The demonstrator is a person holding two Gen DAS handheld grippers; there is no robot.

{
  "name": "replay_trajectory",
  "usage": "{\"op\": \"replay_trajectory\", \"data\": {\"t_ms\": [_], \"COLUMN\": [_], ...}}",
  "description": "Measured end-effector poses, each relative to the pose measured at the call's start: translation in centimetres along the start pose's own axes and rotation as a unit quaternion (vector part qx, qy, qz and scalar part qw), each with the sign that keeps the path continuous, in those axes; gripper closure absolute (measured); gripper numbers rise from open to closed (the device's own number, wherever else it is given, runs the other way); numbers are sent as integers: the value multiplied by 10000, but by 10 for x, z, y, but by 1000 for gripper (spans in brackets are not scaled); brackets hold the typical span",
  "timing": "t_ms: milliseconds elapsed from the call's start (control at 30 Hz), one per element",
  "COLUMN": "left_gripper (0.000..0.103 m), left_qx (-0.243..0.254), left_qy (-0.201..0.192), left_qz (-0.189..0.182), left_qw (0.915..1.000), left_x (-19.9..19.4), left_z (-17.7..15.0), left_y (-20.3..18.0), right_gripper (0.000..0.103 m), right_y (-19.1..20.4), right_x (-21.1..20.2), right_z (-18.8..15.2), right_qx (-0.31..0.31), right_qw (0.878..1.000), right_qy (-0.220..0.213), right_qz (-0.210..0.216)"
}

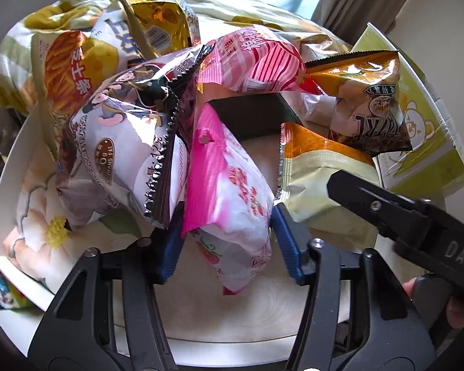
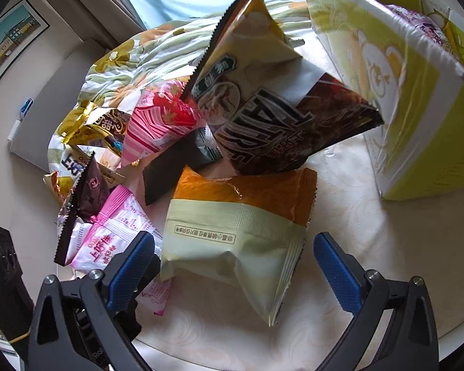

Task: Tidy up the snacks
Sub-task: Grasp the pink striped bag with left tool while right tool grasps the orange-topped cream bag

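My left gripper (image 1: 229, 244) points down into a heap of snack bags, and its blue pads press both sides of a pink and white bag (image 1: 229, 191), also seen in the right wrist view (image 2: 108, 238). My right gripper (image 2: 235, 269) stands open around an orange and cream bag (image 2: 238, 241), its pads apart from the bag's sides. One black finger of the right gripper (image 1: 386, 207) lies over that same bag (image 1: 312, 167) in the left wrist view. A green box with a bear print (image 2: 417, 108) stands upright at the right.
Heaped on the round white table (image 1: 3, 185) are a brown and gold bag (image 2: 263, 99), a pink striped bag (image 1: 256, 61), a grey bag with a serrated black edge (image 1: 117, 142) and a cheese-stick bag (image 1: 68, 68). A floral blanket (image 2: 157, 46) lies behind.
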State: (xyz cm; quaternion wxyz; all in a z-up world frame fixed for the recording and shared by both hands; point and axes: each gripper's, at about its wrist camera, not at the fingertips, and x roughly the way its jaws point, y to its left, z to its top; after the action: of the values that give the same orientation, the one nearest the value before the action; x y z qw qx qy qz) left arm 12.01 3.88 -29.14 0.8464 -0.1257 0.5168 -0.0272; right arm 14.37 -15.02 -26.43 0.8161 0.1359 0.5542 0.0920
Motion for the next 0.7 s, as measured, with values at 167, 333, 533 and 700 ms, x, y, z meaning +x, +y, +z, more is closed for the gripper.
{"op": "replay_trajectory", "data": {"t_ms": [167, 333, 533, 700], "left_gripper": [57, 58, 58, 59], "left_qx": [3, 65, 116, 203], "left_qy": [14, 13, 19, 23], "left_qz": [37, 74, 91, 129], "left_qw": [10000, 10000, 9999, 9997], "left_x": [1, -2, -4, -7], "left_z": [1, 3, 3, 1], "left_y": [1, 2, 4, 6], "right_gripper": [1, 1, 1, 7], "right_y": [-3, -2, 5, 12], "right_x": [13, 20, 22, 23], "right_z": [-2, -2, -1, -3], "right_qx": [95, 170, 49, -205], "right_qw": [9999, 9996, 9999, 9996], "right_qy": [116, 145, 122, 79], "right_qz": [24, 155, 63, -186]}}
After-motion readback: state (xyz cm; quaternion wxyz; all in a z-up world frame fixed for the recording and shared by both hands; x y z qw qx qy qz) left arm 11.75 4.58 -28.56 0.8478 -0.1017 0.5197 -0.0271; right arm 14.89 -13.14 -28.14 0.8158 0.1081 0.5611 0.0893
